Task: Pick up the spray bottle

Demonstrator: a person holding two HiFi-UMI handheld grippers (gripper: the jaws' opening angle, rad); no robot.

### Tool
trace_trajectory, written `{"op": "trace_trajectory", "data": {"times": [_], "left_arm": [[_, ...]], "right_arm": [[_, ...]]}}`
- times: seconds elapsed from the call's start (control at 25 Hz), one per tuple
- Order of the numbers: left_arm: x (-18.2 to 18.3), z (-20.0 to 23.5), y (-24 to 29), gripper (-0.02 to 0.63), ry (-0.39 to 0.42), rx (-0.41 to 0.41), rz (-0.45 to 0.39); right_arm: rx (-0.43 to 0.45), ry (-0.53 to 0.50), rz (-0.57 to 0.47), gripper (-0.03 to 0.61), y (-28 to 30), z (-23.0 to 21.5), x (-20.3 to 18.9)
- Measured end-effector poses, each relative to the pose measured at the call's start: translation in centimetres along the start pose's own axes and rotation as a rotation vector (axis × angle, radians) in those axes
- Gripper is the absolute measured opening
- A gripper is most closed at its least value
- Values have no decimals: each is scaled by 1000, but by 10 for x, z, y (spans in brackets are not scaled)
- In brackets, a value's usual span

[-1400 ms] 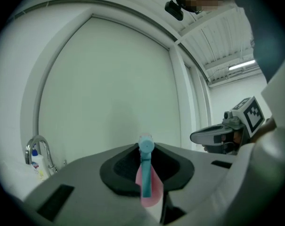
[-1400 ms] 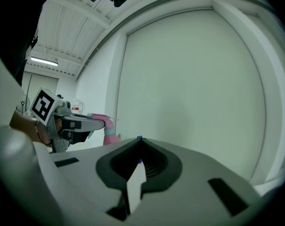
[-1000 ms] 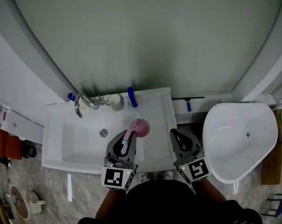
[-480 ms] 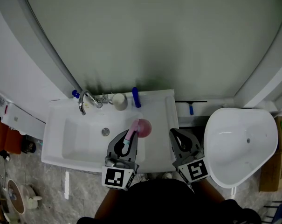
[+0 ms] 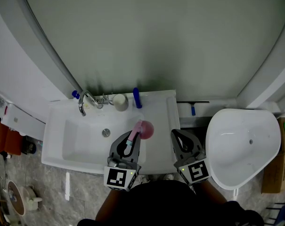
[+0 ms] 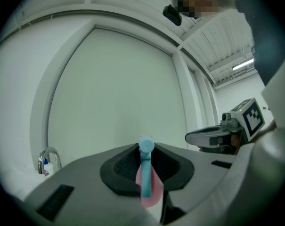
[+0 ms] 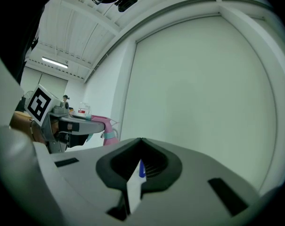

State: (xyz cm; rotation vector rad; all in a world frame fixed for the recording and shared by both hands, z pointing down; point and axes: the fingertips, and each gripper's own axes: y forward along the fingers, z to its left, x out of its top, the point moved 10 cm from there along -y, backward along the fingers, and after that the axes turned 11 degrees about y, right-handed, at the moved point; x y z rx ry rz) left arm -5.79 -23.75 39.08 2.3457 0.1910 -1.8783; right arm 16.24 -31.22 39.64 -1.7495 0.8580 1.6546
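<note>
The spray bottle [image 5: 144, 129] is pink with a light blue trigger and hangs above the right part of the white sink [image 5: 62, 145]. My left gripper [image 5: 134, 136] is shut on its head and neck. In the left gripper view the blue nozzle and pink body [image 6: 146, 182] sit between the closed jaws [image 6: 144, 149]. My right gripper [image 5: 175, 134] hovers by the sink's right edge, a hand's width from the bottle, shut and holding nothing. In the right gripper view its jaws meet at the tip [image 7: 141, 140], and the bottle [image 7: 107, 126] shows at left in the other gripper.
A chrome faucet [image 5: 85, 102], a small blue-capped bottle [image 5: 75, 95], a cup [image 5: 119, 101] and a blue tool [image 5: 137, 98] stand along the sink's back edge under a large mirror. A white toilet [image 5: 241, 145] stands to the right. Clutter lies on the floor at left.
The head view shifted slightly between the earlier frames. Both grippers and the held bottle keep their places over the sink.
</note>
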Motion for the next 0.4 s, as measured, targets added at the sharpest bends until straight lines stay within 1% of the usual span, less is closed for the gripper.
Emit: {"op": "trace_trajectory", "data": {"times": [0.24,0.4], "left_arm": [[-6,-4,1,61,-3,-13,30],[-10,-3,2,61,12,-24,19]], "right_arm": [[-8,21,3,-3,1,0,4],[-13,22,2,-3,2,1,1]]}}
